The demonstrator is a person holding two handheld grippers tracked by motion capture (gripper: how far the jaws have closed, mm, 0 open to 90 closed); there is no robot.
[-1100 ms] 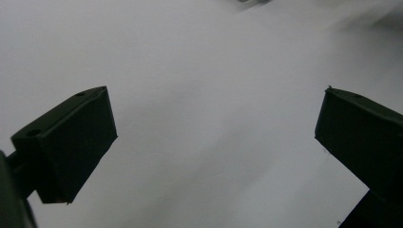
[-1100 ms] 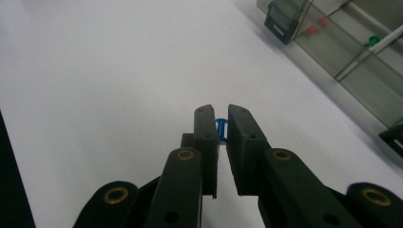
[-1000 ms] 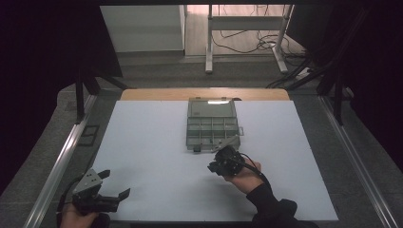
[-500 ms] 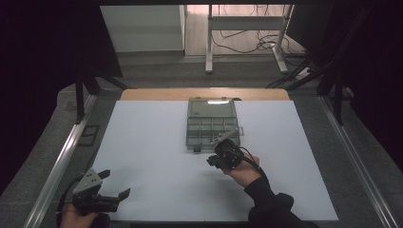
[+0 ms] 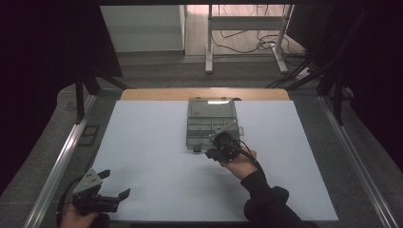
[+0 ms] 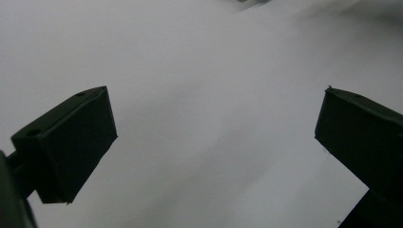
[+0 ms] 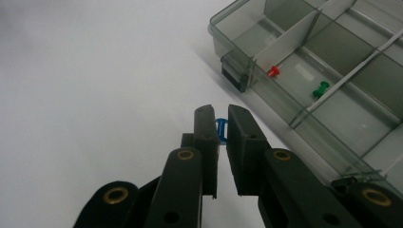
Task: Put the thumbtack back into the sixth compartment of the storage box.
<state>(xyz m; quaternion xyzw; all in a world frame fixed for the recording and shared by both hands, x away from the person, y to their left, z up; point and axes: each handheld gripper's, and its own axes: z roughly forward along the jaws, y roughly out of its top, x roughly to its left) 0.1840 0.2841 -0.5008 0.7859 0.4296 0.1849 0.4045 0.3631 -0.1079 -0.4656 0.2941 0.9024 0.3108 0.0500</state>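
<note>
Right gripper point(image 7: 219, 130): jaws narrow, pinching a blue push pin point(image 7: 221, 129) between the tips, just off the near corner of the clear compartment box point(image 5: 192, 124) at 12 o'clock on the white worktop point(image 5: 152, 156). Red push pin point(image 7: 273, 71) and green push pin point(image 7: 321, 89) lie in adjacent compartments. Pin judged light, rigid, slippery and sharp; hold by the plastic head. Left gripper point(image 5: 110, 186): jaws wide, empty, at 7 o'clock.

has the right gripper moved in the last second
Yes. The right gripper has moved up the high view toward the compartment box; it now overlaps the box's near edge, where before it sat just below it.
</note>
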